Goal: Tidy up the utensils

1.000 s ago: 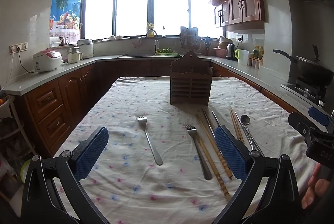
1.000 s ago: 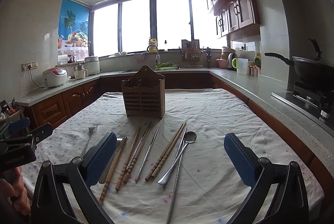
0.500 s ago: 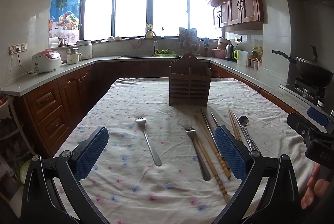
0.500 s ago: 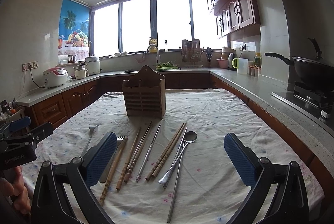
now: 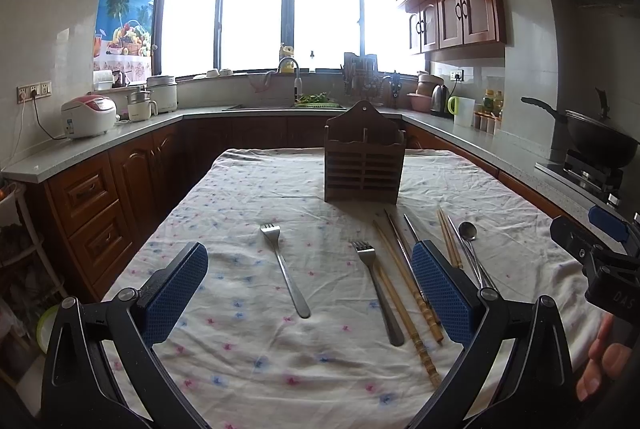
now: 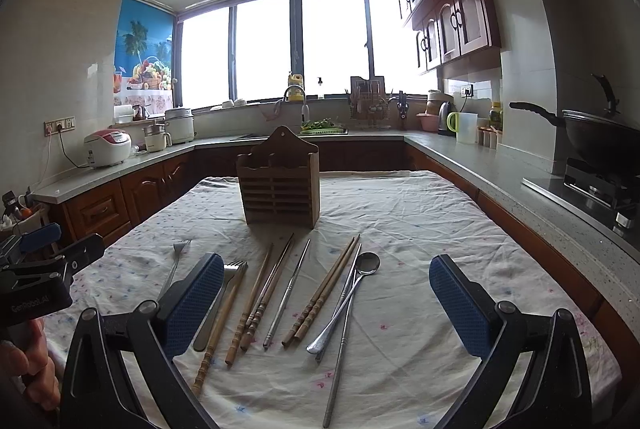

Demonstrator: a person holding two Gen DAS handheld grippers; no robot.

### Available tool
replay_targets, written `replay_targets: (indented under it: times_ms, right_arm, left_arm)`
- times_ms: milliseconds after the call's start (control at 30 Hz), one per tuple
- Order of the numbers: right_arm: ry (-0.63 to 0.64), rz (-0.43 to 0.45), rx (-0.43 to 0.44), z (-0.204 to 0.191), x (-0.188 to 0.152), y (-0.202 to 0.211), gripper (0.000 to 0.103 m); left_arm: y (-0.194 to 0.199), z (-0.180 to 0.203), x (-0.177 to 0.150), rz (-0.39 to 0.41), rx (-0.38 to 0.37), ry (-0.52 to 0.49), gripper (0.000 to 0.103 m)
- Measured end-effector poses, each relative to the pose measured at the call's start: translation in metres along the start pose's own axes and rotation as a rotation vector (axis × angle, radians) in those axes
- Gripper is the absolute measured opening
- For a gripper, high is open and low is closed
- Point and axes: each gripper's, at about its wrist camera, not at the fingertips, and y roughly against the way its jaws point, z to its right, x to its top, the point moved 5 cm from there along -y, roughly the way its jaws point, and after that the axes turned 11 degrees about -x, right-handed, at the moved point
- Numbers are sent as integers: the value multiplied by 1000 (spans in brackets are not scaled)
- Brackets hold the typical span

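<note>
Lying spread on a worktop (image 6: 420,229) draped in a white cloth with small pink and blue flowers, the utensils sit in a loose row in front of a brown slatted wooden utensil holder (image 6: 280,181) that stands upright near the middle, its compartments showing nothing inside. Farthest left is a lone steel fork (image 5: 285,269), well apart from the others, tines toward the holder. Next comes a second fork (image 5: 378,293) with a knobbed bamboo chopstick (image 6: 220,325) just beside it, partly hidden behind a blue pad in the right wrist view. To the right lie a brown chopstick pair (image 6: 260,297), close together and angled toward the holder, then a single metal chopstick (image 6: 286,295), then a lighter bamboo pair (image 6: 322,293) touching along their length. At the right end a steel spoon (image 6: 348,299) rests bowl up, crossed by thin metal chopsticks (image 6: 340,357). The left tool (image 5: 310,295) hovers above the cloth with its pads spread wide and nothing between them, framing the lone fork. The right tool (image 6: 326,305) likewise stands wide open and empty over the main cluster. A hand (image 6: 28,365) grips the left tool's handle at the far left edge.
</note>
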Motion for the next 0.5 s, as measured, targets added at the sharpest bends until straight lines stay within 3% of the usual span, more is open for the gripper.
replay_targets:
  times_ms: [500]
  right_arm:
    - [-7, -16, 5, 3, 0, -3, 103]
  left_arm:
    - [-6, -2, -4, -19, -3, 9, 103]
